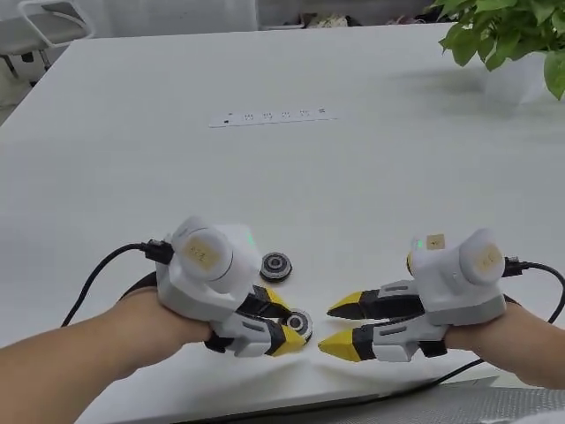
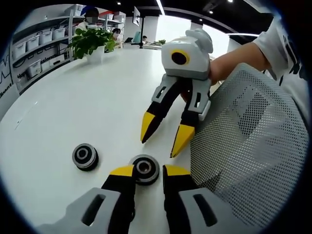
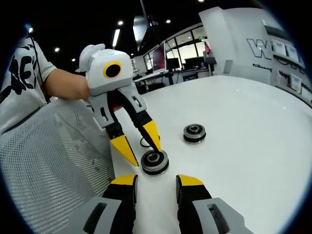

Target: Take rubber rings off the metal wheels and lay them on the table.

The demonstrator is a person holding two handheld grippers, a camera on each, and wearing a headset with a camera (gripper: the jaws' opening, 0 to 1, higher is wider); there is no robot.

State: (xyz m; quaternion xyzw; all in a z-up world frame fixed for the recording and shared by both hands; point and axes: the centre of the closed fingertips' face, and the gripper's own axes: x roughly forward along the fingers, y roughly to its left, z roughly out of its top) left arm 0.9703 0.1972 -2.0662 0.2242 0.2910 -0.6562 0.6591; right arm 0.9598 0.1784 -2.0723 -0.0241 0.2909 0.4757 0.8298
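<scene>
Two small metal wheels with black rubber rings lie on the white table (image 1: 177, 159). The near wheel (image 1: 297, 323) (image 2: 144, 169) (image 3: 155, 162) sits between the yellow fingertips of my left gripper (image 1: 293, 325) (image 2: 148, 170) (image 3: 145, 156), whose jaws stand open on either side of it. The second wheel (image 1: 276, 263) (image 2: 85, 156) (image 3: 194, 132) rests free a little farther back. My right gripper (image 1: 327, 329) (image 2: 159, 146) (image 3: 157, 181) points at the near wheel from the right, a short way off, open with nothing in it.
A white power strip (image 1: 274, 116) lies mid-table, a potted plant (image 1: 503, 31) stands at the far right corner, and a chair (image 1: 53, 22) is at the far left. The table's front edge runs just below both grippers. A mesh chair back (image 2: 243, 146) (image 3: 53, 156) is behind them.
</scene>
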